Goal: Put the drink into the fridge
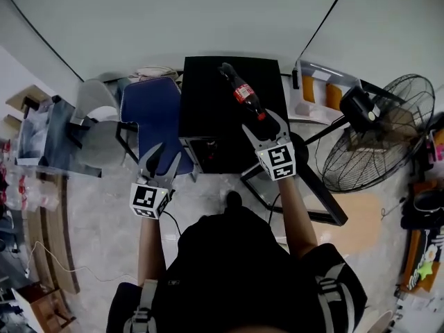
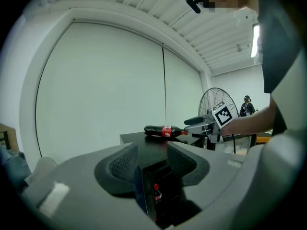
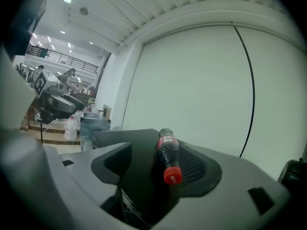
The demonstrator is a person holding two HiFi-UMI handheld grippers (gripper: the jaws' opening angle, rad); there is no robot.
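Note:
A cola bottle [image 1: 241, 92] with a red cap and red label lies on its side on top of the black mini fridge [image 1: 208, 109]. My right gripper [image 1: 266, 127] is open at the fridge's front right, and the capped end of the bottle [image 3: 168, 157] lies between its fingertips, closer to the right finger, with no pad pressing on it. My left gripper [image 1: 161, 161] is open and empty in front of the fridge's left corner. Between its fingers, in the left gripper view, I see the fridge front [image 2: 163, 186] with a second small cola bottle [image 2: 156, 195] standing upright inside.
A blue chair [image 1: 154, 116] and a grey chair [image 1: 97, 127] stand left of the fridge. A floor fan [image 1: 378, 134] stands at the right, with a black metal frame [image 1: 312, 193] on the floor beside it. Shelves with goods line the far left.

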